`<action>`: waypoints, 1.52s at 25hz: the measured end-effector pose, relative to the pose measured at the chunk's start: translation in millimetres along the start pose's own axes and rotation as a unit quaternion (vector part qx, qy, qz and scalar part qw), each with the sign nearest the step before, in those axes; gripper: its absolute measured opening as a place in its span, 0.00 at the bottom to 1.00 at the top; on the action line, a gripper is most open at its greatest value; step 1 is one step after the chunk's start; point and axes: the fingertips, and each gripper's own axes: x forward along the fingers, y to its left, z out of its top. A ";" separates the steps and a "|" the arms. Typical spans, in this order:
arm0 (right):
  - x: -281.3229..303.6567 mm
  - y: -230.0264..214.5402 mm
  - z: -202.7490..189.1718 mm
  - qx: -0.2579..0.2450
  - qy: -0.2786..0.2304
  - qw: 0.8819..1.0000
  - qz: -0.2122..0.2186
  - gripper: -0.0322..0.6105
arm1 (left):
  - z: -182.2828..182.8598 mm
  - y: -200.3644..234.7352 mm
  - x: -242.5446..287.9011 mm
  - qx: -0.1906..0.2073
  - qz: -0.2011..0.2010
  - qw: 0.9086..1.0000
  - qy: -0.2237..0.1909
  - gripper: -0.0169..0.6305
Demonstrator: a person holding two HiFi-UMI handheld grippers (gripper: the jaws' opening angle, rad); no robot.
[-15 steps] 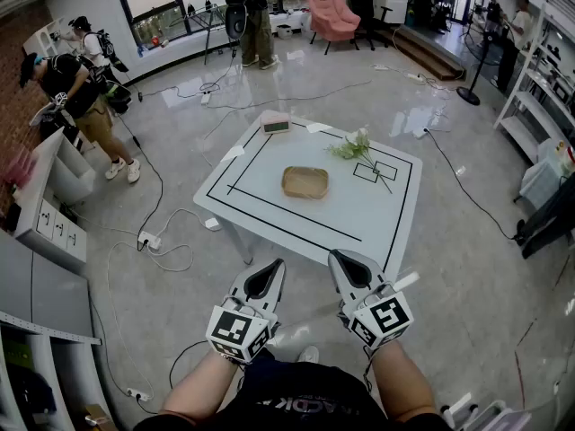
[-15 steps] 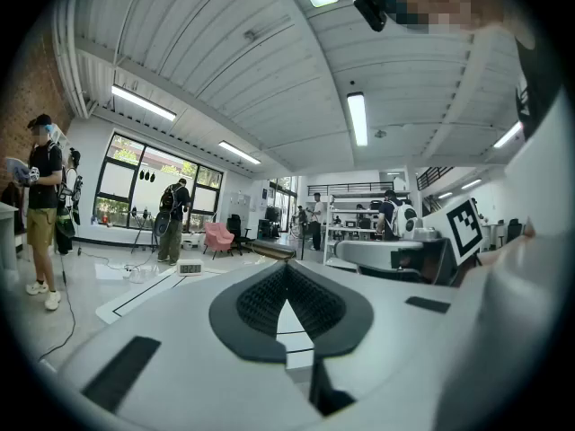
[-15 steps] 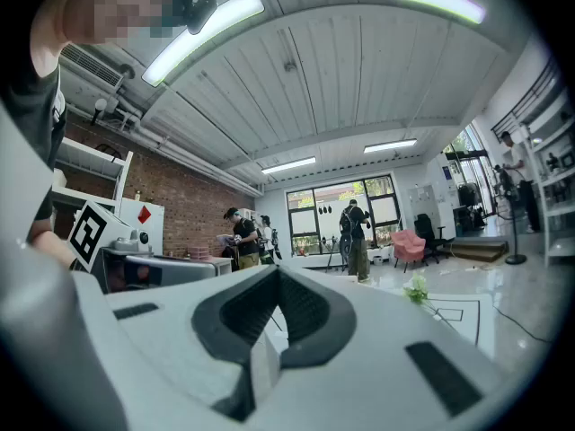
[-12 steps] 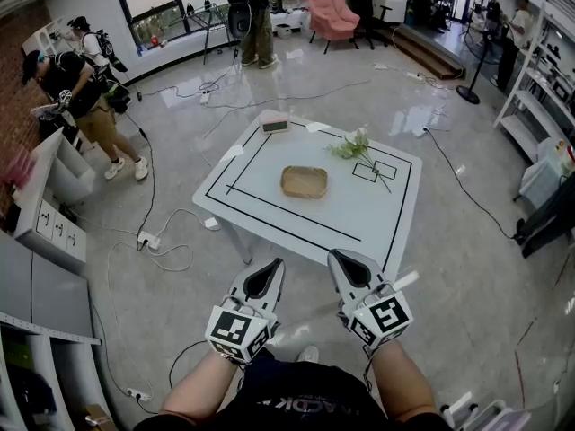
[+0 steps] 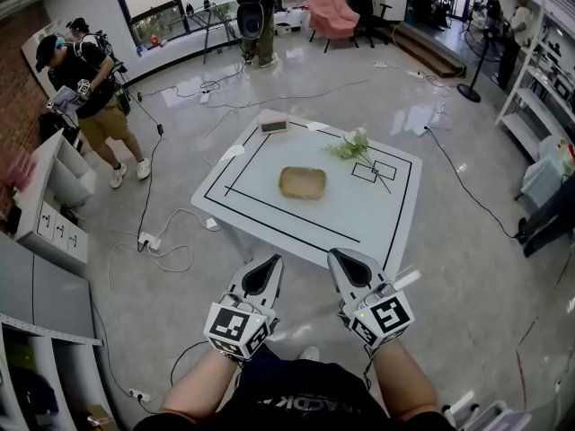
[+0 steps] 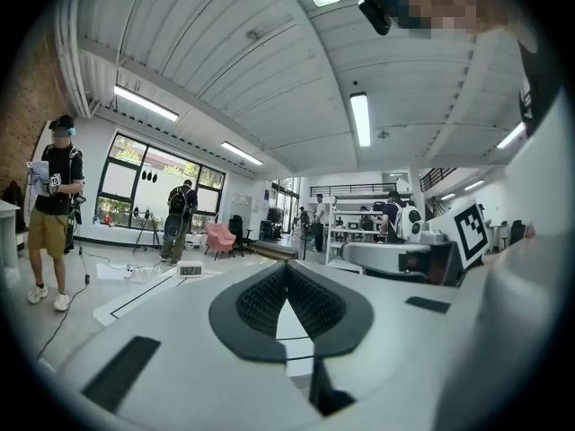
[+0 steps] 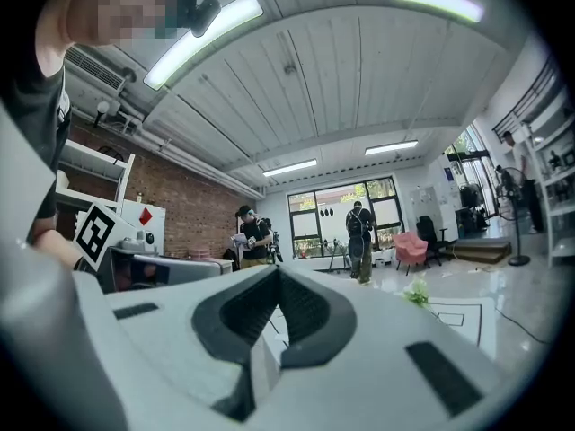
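Both grippers are held side by side in front of the person's body, short of the near edge of a white table (image 5: 359, 223) marked with black tape lines. My left gripper (image 5: 268, 262) is shut with nothing in it, its black pads (image 6: 310, 299) meeting at the tip. My right gripper (image 5: 340, 257) is likewise shut and empty. On the table lie a shallow woven basket (image 5: 303, 182) in the middle, a green flower sprig (image 5: 355, 148) at the far right, and a small clock-like box (image 5: 274, 125) at the far edge. The right gripper view shows the sprig (image 7: 415, 290) too.
Cables (image 5: 166, 241) trail over the glossy floor left of the table. White shelving (image 5: 45, 214) stands at the left and more shelves (image 5: 530, 106) at the right. One person (image 5: 85, 83) stands at the left, another (image 5: 252, 12) at the back near a pink chair (image 5: 332, 16).
The person at the left has straightened up and stepped a little farther back. The person at the back has shifted slightly. Both grippers have stayed almost still.
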 end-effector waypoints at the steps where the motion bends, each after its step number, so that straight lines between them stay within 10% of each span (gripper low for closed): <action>1: 1.3 -0.8 0.9 -0.001 -0.001 1.000 0.000 0.05 | 1.5 1.0 1.1 0.002 -0.001 1.000 -0.001 0.03; 18: 87.9 -46.2 10.9 0.031 -0.025 0.997 -0.060 0.15 | 17.6 90.6 61.2 0.000 -0.057 0.998 -0.007 0.04; 24: 134.8 -76.7 18.2 0.094 -0.045 0.990 -0.099 0.43 | 22.0 129.4 98.5 0.006 -0.125 0.992 0.007 0.45; 38: 185.0 -124.9 13.1 0.087 -0.040 0.969 -0.228 0.44 | 24.7 187.8 159.8 0.014 -0.241 0.970 0.021 0.50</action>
